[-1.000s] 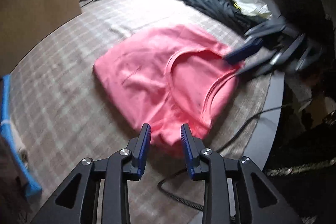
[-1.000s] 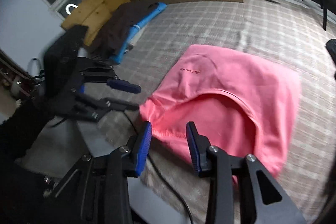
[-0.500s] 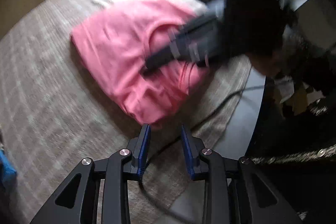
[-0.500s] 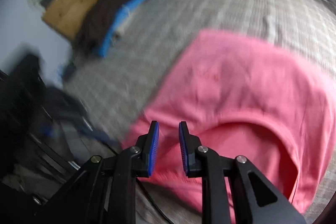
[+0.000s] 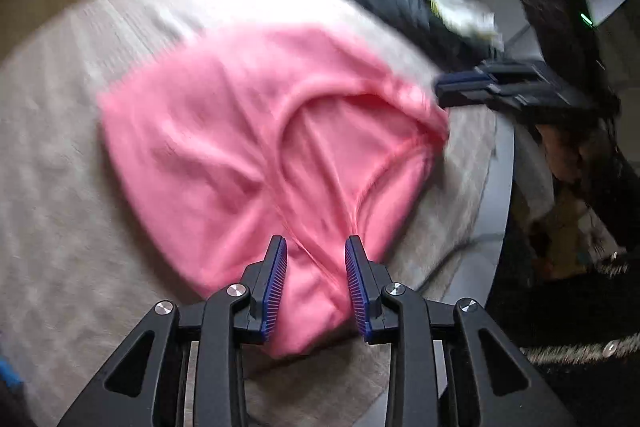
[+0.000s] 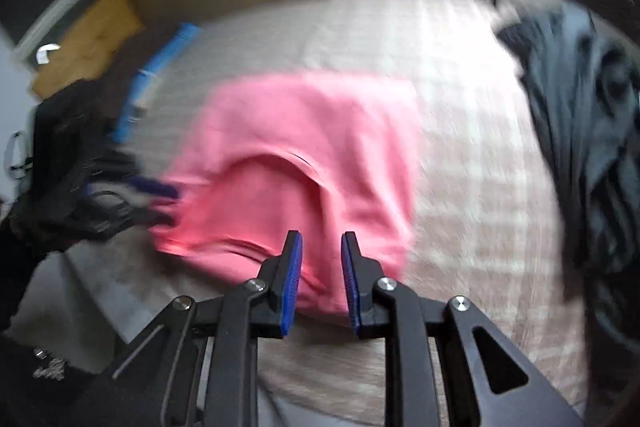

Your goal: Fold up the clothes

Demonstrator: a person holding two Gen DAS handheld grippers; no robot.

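On the checked blanket (image 5: 60, 155), near its front edge, the pink garment (image 5: 224, 131) is laid rumpled, neckline up. Each near corner is straddled by a tool, left tool (image 5: 316, 287) and right tool (image 6: 318, 277), both parted and holding nothing. A corner-grasp step is judged in hand; closing on cloth is called for next.

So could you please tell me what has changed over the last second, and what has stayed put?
Both grippers have closed in on the pink top's near edge. The left hand-held gripper now has its open fingers on either side of the near corner; the right hand-held gripper is open over its own corner, having narrowed midway. Nothing is clamped yet. The top, dark clothes and plaid cover stayed put.
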